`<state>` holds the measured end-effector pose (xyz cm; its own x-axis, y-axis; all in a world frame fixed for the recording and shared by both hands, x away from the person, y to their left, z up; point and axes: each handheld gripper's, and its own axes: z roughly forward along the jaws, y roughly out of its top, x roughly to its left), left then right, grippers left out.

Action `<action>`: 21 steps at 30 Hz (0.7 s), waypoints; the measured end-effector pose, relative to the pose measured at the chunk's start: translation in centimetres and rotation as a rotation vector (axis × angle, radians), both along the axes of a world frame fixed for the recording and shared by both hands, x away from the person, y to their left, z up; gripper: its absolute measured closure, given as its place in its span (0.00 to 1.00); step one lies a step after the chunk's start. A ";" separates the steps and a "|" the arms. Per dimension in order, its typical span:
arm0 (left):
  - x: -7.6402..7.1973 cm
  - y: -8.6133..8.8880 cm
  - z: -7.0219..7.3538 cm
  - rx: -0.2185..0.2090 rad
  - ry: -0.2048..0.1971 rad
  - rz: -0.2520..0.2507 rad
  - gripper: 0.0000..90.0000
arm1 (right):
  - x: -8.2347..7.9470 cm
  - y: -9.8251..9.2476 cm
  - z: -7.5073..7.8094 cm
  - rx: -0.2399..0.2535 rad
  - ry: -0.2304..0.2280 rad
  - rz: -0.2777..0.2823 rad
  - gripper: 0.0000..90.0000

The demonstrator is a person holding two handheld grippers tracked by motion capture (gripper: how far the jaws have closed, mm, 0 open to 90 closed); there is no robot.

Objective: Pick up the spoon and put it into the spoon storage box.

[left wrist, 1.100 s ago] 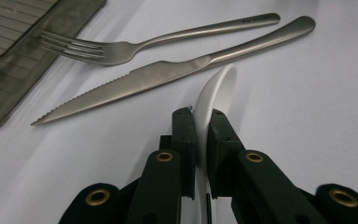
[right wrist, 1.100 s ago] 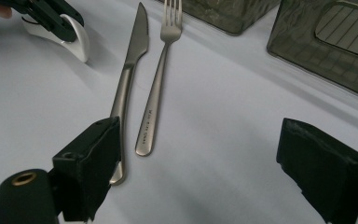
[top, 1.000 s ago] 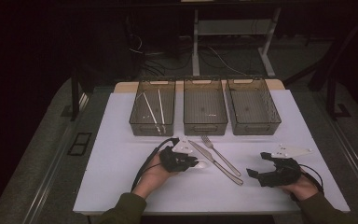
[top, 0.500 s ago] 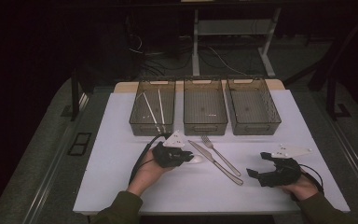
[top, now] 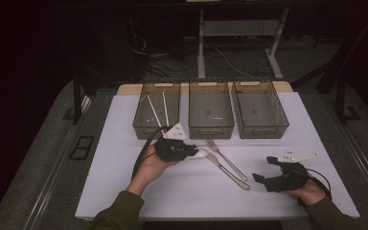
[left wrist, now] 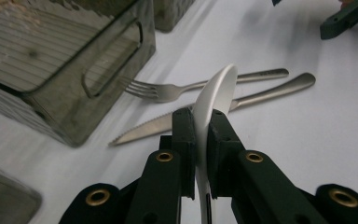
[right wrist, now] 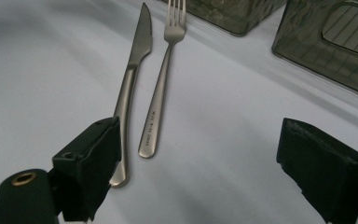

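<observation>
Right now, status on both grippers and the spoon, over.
Left gripper shut on white spoon, lifted off the table. Right gripper open, holding nothing. Knife and fork lie flat beside the spoon; three bins beyond, nothing blocking.

Dim room, grey floor (top: 38,158), white-topped table (top: 278,201), pale desk frame (top: 239,28) and loose cables (top: 220,57) behind.

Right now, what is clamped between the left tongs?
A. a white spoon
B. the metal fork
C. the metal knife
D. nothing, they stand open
A: in the left gripper view the left tongs are shut on a white spoon, its bowl sticking out past the tips, while the fork and knife lie on the table beyond.
</observation>
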<state>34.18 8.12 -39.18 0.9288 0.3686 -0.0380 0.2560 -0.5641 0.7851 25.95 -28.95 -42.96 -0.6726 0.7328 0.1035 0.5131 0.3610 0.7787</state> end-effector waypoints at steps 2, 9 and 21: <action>0.3 0.0 0.3 -0.002 -0.004 -0.001 0.92 | 0.0 0.0 0.0 0.002 -0.001 -0.004 0.15; 1.4 -0.4 1.2 -0.005 -0.018 0.001 0.91 | 0.1 -0.2 0.0 0.008 0.003 -0.004 0.15; 3.6 -1.4 3.2 -0.023 -0.051 0.014 0.91 | 0.0 -0.2 0.1 0.012 0.000 -0.011 0.15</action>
<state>37.80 6.69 -36.02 0.9246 0.3811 0.0005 0.2231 -0.5423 0.8100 25.95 -29.20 -42.86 -0.6643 0.7390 0.1120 0.5170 0.3460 0.7830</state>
